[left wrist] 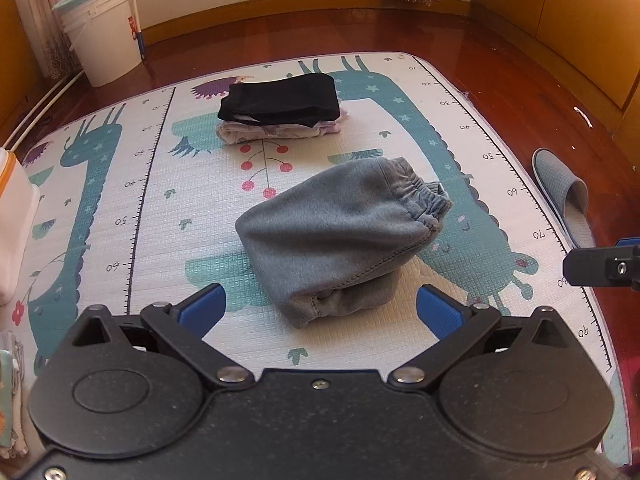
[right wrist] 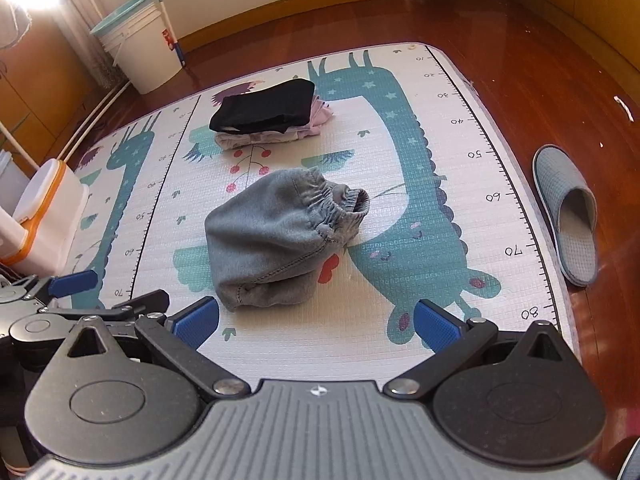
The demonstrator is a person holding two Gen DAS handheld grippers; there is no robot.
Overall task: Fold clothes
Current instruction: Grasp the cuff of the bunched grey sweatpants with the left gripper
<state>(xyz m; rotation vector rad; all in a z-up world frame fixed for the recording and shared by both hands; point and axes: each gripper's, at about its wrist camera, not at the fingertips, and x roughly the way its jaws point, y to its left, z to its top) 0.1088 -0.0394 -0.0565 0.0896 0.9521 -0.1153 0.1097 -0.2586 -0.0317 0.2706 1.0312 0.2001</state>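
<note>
At the bottom of the left wrist view, the left gripper has its jaws spread wide, the blue pads far apart and nothing between them. The right gripper fills the bottom of the right wrist view in the same way: jaws wide apart, holding nothing. Both hover above the play mat, which is printed with teal giraffes and ruler markings.

Just beyond the fingertips, near the centre of both frames, lies the folded grey trousers, a compact bundle resting on the mat with its elastic waistband turned toward the upper right. Neither gripper touches it.

In the right wrist view, part of the left gripper shows at the lower left edge, and beside it, at the left edge of the frame, stands a white container with an orange rim. At the right edge, off the mat on the reddish wooden floor, sits a grey slipper.

Farther up, in the upper middle of both frames, a stack of folded clothes rests on the mat, well apart from the trousers: a black garment on top of pale pink and lilac ones.

In the upper left, a white bucket stands on the floor by the wall.
</note>
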